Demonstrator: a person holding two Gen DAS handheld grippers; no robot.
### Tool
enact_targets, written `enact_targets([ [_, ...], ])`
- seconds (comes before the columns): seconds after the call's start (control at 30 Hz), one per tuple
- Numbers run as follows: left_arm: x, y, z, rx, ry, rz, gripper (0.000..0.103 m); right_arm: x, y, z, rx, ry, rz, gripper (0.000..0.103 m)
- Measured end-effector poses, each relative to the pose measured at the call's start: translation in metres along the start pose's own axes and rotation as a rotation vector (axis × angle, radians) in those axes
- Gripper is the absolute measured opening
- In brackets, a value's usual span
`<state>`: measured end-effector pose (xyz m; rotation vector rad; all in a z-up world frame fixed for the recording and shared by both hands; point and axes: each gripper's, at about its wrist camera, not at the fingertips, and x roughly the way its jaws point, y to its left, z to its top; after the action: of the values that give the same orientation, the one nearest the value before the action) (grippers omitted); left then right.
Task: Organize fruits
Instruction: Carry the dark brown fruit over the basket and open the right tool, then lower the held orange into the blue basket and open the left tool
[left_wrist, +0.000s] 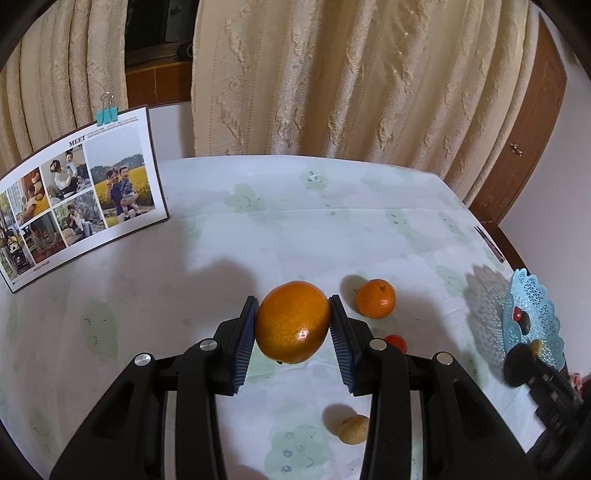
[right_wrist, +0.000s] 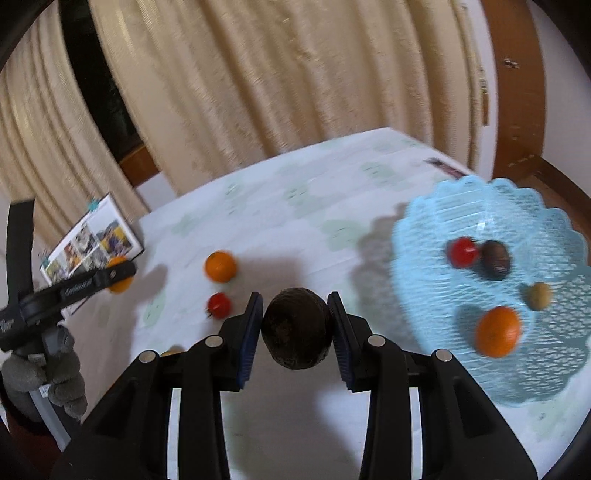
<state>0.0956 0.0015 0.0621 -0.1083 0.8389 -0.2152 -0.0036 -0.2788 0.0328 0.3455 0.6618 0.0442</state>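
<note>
The left gripper (left_wrist: 293, 325) was clamped on a large orange (left_wrist: 293, 322) and the right gripper (right_wrist: 295, 326) on a dark avocado (right_wrist: 297, 328), both lifted above the table (right_wrist: 295, 221), presumably for transfer to the blue basket (right_wrist: 491, 373) at right.

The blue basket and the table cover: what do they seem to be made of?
The blue basket looks like moulded plastic, matte: its wall is pierced in a lace pattern and its rim is scalloped. The table cover seems thin cloth or plastic sheet with pale green prints; straight fold creases show.
</note>
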Motion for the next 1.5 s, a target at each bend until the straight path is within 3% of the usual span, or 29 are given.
enact_targets([
  [0.47,-0.008,-0.017,-0.004,0.035,-0.011,-0.02,0.039,-0.06,-0.095,-0.001,0.145,-0.121,-0.171,0.037],
  [0.87,-0.013,-0.039,-0.011,0.075,-0.012,-0.038,0.039,-0.086,-0.12,-0.018,0.2,-0.174,-0.201,0.04],
  [0.97,-0.015,-0.052,-0.016,0.093,-0.007,-0.05,0.039,-0.091,-0.126,-0.021,0.219,-0.204,-0.199,0.051],
  [1.5,-0.022,-0.16,-0.039,0.274,0.02,-0.161,0.039,-0.114,-0.165,-0.041,0.293,-0.287,-0.212,0.061],
])
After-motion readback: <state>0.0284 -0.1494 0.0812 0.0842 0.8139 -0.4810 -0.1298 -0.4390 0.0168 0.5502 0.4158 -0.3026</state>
